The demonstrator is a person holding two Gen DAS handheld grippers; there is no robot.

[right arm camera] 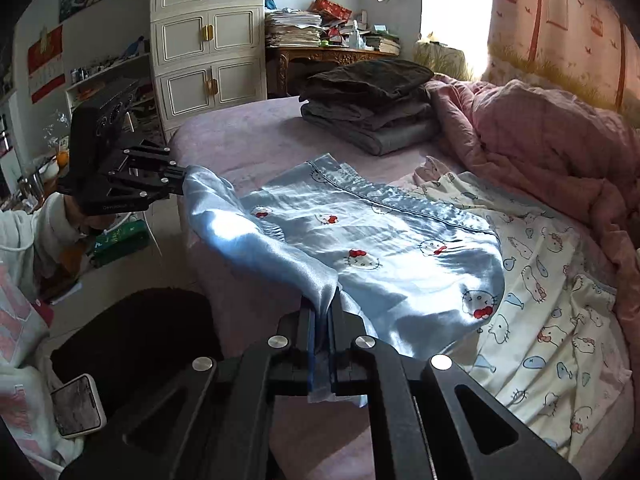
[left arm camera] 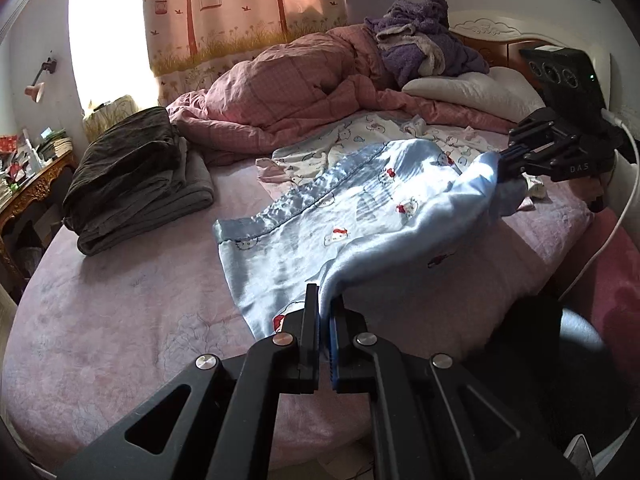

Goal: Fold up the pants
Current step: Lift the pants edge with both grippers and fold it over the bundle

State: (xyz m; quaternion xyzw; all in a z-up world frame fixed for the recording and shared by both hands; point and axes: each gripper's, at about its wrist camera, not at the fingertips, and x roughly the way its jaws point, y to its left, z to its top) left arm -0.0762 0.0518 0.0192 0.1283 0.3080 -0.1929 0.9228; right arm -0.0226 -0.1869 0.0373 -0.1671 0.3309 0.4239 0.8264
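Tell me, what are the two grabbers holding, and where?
Both hold the blue pants. The left gripper and the right gripper each pinch the near edge at opposite ends.

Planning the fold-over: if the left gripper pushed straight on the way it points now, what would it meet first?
Probably the blue satin pants themselves: the left gripper, shut on their near edge, points down across the cloth spread on the bed. The right gripper sits off that line.

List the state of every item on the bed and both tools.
Left tool: shut on blue pants.
Right tool: shut on blue pants.
Blue pants: near edge lifted, rest on the bed.
Dark clothes: folded, stacked.
Pink quilt: rumpled.
White printed garment: spread, unfolded.
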